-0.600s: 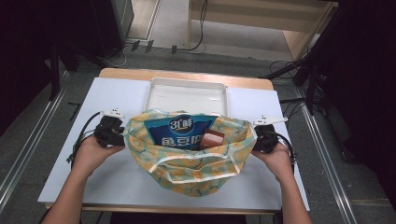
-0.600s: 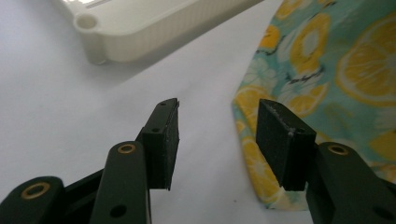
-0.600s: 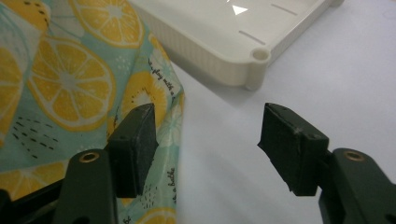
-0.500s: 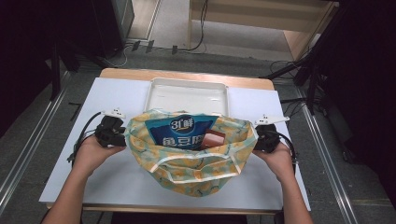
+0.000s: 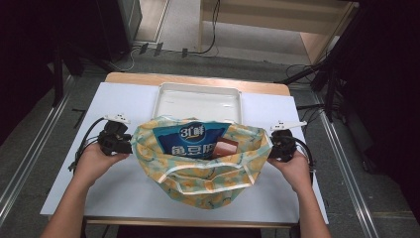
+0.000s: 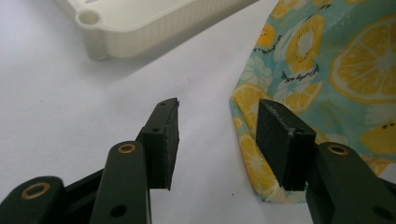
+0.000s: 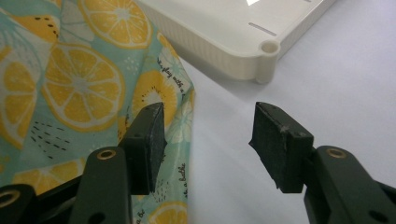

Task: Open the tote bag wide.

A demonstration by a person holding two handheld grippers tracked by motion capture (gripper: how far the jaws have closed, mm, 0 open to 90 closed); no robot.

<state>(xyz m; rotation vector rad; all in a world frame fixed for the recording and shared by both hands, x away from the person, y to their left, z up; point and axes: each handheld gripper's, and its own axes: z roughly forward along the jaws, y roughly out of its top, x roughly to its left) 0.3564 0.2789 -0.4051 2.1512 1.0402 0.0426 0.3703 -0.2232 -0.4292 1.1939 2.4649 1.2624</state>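
A fabric bag [image 5: 208, 178] printed with lemon slices stands open on the white table. Inside it lean a blue snack packet [image 5: 190, 141] and a brown packet [image 5: 226, 148]. My left gripper [image 5: 130, 144] sits at the bag's left edge. In the left gripper view, the left gripper [image 6: 219, 106] is open, and the bag [image 6: 336, 60] lies by one jaw without being pinched. My right gripper [image 5: 271, 146] is at the bag's right edge. In the right gripper view, the right gripper [image 7: 210, 109] is open too, with the bag's hem [image 7: 180, 93] reaching just into the gap.
A shallow white tray [image 5: 198, 87] lies behind the bag; its rim [image 6: 154, 23] and corner [image 7: 268, 46] appear in the gripper views. Bare white table [image 5: 119, 193] lies left, right and in front of the bag. The table's front edge runs near the forearms.
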